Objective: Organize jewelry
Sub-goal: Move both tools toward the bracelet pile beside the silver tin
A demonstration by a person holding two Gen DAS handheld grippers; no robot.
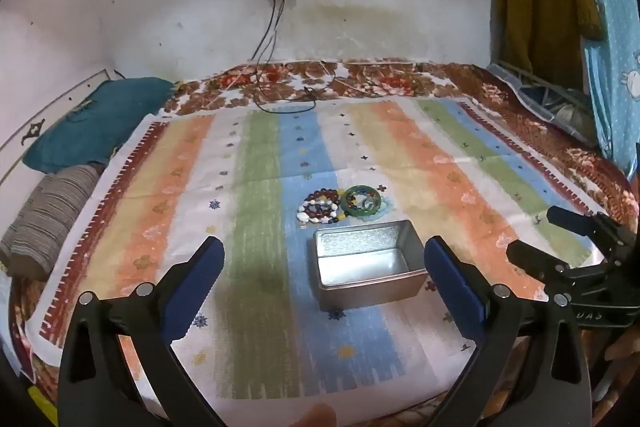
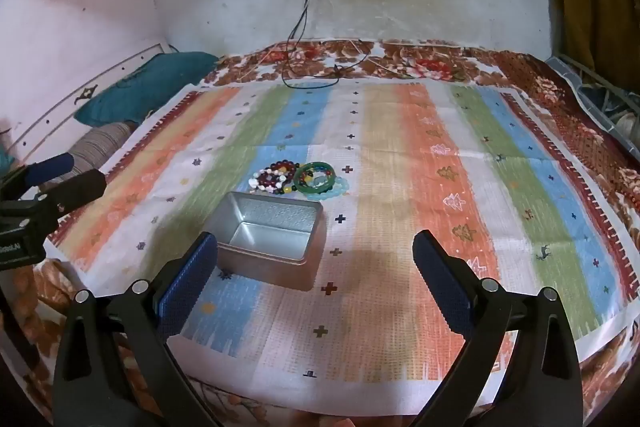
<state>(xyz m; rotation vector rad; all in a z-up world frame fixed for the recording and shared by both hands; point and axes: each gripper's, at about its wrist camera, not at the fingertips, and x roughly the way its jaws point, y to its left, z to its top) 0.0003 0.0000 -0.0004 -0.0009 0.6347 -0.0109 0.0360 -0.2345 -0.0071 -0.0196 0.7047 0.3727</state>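
Note:
An open, empty silver metal tin [image 1: 368, 267] [image 2: 272, 241] sits on the striped cloth. Just beyond it lies a pile of jewelry: beaded bracelets [image 1: 320, 207] [image 2: 274, 179] and a green bangle [image 1: 361, 203] [image 2: 316, 175] over a pale blue bead bracelet [image 2: 340, 187]. My left gripper [image 1: 324, 267] is open and empty, hovering above the near side of the tin. My right gripper [image 2: 316, 259] is open and empty, to the right of the tin. Each gripper shows at the edge of the other's view: the right one [image 1: 560, 239], the left one [image 2: 60, 175].
The striped cloth [image 1: 460, 167] covers a floral bedspread [image 1: 400, 75]. A teal pillow [image 1: 96, 123] and a striped bolster [image 1: 48, 219] lie at the left. Black cables [image 1: 280, 95] hang from a wall socket onto the bed. Clothes [image 1: 560, 7] hang at the right.

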